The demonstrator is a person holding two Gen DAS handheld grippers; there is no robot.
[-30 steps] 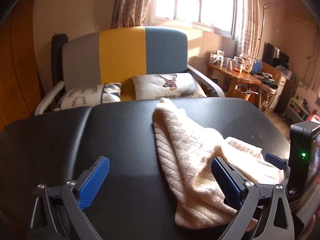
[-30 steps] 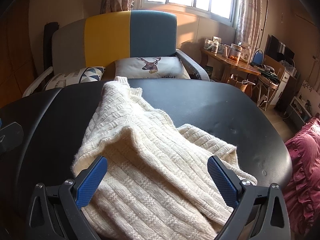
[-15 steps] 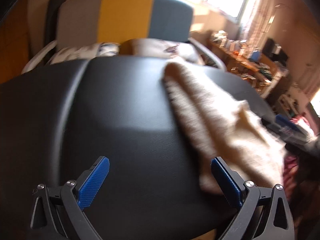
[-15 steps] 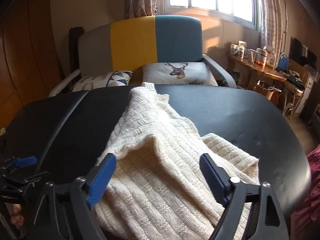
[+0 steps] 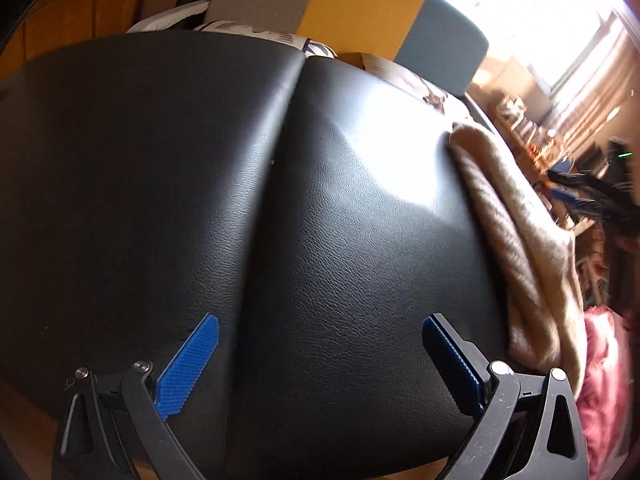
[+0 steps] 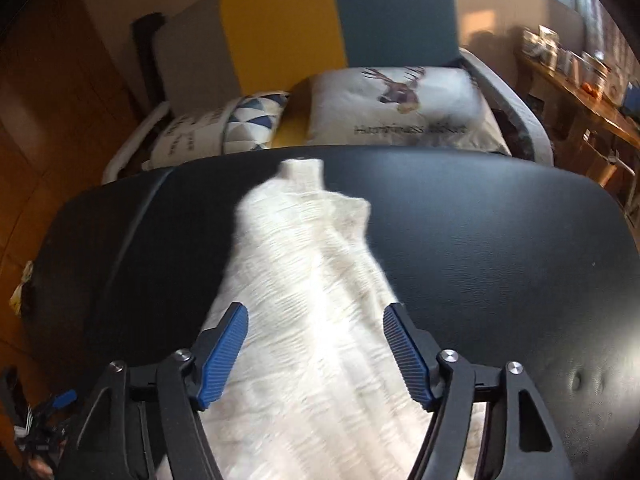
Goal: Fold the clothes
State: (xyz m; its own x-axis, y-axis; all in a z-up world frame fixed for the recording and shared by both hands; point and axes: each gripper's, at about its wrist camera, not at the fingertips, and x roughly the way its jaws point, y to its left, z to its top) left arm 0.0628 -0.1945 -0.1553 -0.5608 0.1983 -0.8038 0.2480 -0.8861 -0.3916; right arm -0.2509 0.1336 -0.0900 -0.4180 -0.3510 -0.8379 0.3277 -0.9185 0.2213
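A cream knitted sweater [image 6: 304, 288] lies bunched lengthwise on the black padded table [image 6: 500, 240]. My right gripper [image 6: 316, 350] hovers over its near part, open, with the knit lying between and under the blue fingers but not pinched. In the left wrist view the same sweater [image 5: 520, 232] runs along the right edge of the table [image 5: 200, 184]. My left gripper [image 5: 320, 360] is open above bare black leather, well left of the sweater, with nothing between its fingers.
Behind the table stands a grey, yellow and teal sofa [image 6: 320, 20] with a deer cushion [image 6: 400, 100] and a patterned cushion [image 6: 224, 128]. A wooden side table with jars [image 6: 580, 80] sits at the right. Pink bedding [image 5: 604, 380] lies past the table's right edge.
My left gripper swung left and tilted, leaving the sweater for bare table. My right gripper moved forward and lower over the sweater, and its jaws narrowed somewhat.
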